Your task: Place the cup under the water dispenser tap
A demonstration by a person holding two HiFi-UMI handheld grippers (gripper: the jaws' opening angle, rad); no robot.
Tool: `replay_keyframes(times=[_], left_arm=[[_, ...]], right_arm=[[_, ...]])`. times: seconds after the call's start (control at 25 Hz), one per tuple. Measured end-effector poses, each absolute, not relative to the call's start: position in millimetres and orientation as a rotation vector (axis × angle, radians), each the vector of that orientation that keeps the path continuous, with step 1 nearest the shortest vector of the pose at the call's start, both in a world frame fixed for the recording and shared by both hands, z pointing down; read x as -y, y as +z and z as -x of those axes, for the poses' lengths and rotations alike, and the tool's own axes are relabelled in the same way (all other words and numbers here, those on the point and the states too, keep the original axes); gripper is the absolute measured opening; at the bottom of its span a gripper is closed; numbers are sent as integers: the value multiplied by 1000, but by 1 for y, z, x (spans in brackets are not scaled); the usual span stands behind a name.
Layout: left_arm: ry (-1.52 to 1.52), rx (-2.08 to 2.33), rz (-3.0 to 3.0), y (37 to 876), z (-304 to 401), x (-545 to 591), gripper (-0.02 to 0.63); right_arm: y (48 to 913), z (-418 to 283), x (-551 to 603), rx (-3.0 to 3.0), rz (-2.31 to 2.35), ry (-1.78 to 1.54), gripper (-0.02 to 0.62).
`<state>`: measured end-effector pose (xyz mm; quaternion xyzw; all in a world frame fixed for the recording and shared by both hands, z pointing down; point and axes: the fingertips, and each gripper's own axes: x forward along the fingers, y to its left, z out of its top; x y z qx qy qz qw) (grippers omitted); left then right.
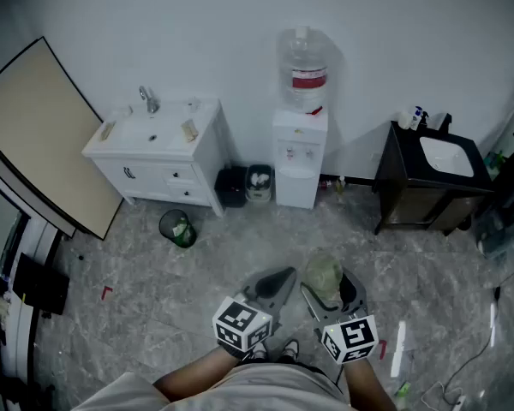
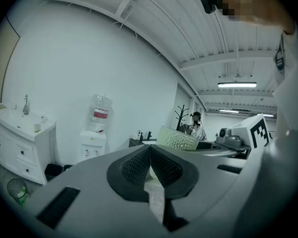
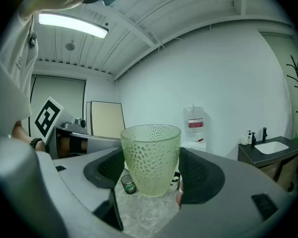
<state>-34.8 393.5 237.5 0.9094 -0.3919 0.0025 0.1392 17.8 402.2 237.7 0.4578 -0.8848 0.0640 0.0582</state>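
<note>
Right gripper view shows my right tool (image 3: 150, 171) clamped wide on the upright dimpled cup (image 3: 150, 155), well apart from the water dispenser (image 3: 194, 130) ahead, while my left tool (image 2: 150, 157) is closed and empty.

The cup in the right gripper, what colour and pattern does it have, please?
Pale green cup, dimpled; right gripper view.
</note>
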Motion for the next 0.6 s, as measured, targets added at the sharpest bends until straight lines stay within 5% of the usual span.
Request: replay_keyframes(times=[0.6], left_arm=[[45, 1139, -2612, 249, 16, -388, 6]], right_arm=[[240, -34, -394, 2724, -1343, 211, 322]])
